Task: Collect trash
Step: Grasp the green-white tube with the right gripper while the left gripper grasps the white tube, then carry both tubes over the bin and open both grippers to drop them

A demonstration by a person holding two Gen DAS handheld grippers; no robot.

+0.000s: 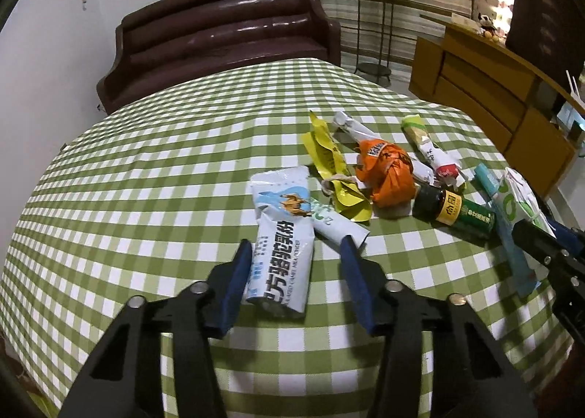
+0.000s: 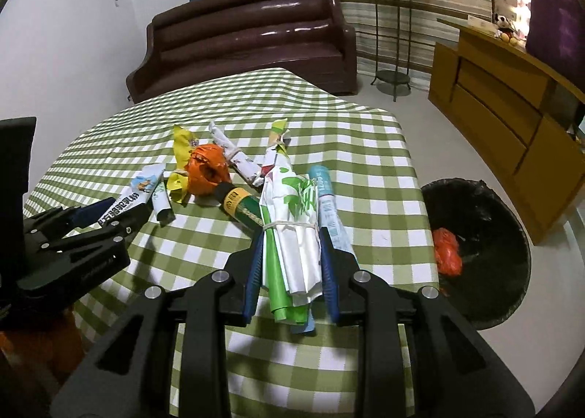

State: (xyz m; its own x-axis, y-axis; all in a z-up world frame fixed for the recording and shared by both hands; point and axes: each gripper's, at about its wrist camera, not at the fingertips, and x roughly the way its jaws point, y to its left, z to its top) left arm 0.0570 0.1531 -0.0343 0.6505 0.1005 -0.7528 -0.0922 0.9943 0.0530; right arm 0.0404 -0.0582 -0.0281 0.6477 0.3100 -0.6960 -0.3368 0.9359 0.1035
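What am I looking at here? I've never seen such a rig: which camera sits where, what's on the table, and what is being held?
There is no robot. A person carries a hand-held gripper in each hand, and each has a wide-angle camera looking along its two blue-padded fingers. One view comes from the left hand-held gripper, the other from the right hand-held gripper. On the green checked tablecloth lies trash: a yellow wrapper, a crumpled orange wrapper, a small dark bottle and a white-blue pouch. The left jaws straddle the pouch without clamping it. The right jaws are closed on a tied green-and-white bundle. A black-lined bin stands beside the table.
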